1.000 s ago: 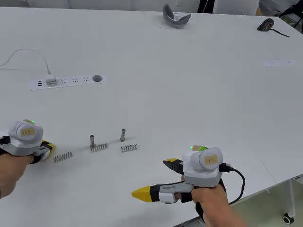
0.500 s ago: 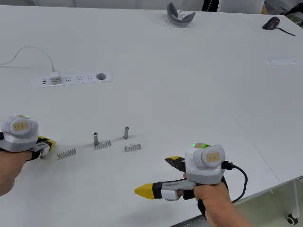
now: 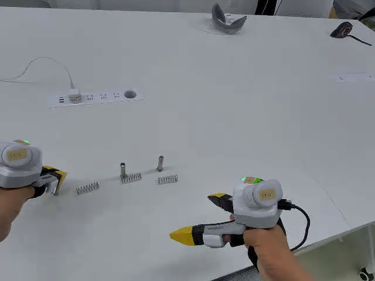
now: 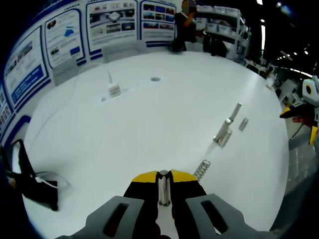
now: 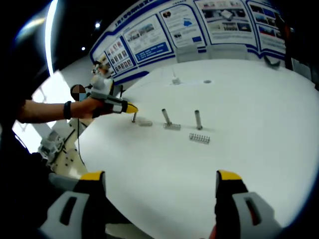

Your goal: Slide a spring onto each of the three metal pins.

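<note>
L gripper clamped on one pin, R gripper spread wide w/ nothing in it.
L gripper [image 4: 163,175]: yellow tips pinched on the held pin [image 4: 163,188], bottom centre of the left gripper view. In the head view it sits at the far left edge, pin pointing down at the table [image 3: 234,117]; can't tell if it touches. Just right of it there lies the near spring [image 3: 87,188], flat. Next comes the middle pin [image 3: 123,170], upright, w/ the middle spring [image 3: 131,177] flat at its foot. Then the far pin [image 3: 160,163], upright, w/ the far spring [image 3: 167,179] flat just below it, apart. R gripper [image 3: 196,216] is at lower centre-right of the head view, well apart from the row. Power strip [image 3: 94,96] at upper left.
</note>
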A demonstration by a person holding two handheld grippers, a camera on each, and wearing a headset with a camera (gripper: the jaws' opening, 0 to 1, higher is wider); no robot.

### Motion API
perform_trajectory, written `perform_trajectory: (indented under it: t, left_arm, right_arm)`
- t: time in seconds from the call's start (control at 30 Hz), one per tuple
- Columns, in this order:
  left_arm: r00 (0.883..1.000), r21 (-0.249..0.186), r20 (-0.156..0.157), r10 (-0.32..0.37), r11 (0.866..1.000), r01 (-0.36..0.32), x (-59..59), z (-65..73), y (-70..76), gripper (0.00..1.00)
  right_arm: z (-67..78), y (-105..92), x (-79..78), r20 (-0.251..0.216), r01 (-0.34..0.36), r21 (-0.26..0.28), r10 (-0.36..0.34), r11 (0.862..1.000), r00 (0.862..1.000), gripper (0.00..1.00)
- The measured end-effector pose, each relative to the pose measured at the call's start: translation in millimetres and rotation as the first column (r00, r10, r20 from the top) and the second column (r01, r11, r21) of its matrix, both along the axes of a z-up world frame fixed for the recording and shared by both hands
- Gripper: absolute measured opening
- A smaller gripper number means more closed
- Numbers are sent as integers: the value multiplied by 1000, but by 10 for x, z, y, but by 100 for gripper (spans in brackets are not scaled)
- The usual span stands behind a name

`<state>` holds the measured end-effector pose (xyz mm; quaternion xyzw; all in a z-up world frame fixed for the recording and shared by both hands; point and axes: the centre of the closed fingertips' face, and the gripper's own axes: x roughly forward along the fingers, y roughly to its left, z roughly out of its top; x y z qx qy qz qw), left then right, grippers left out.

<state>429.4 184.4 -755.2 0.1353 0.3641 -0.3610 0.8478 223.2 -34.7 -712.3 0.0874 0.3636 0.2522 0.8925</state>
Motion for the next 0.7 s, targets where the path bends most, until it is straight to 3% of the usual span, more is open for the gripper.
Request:
perform_trajectory:
  t: [0.5, 0.7]
  left_arm:
    - [1000, -3, 7, 5, 1000, -5, -98, 93, 121, 7]
    - [1000, 17, 10, -8, 1000, 7, -127, 91, 140, 7]
  right_arm:
    - [5, 63, 20, 2, -16, 2, 16, 1000, 1000, 93]
    - [8, 53, 19, 2, -15, 2, 15, 1000, 1000, 93]
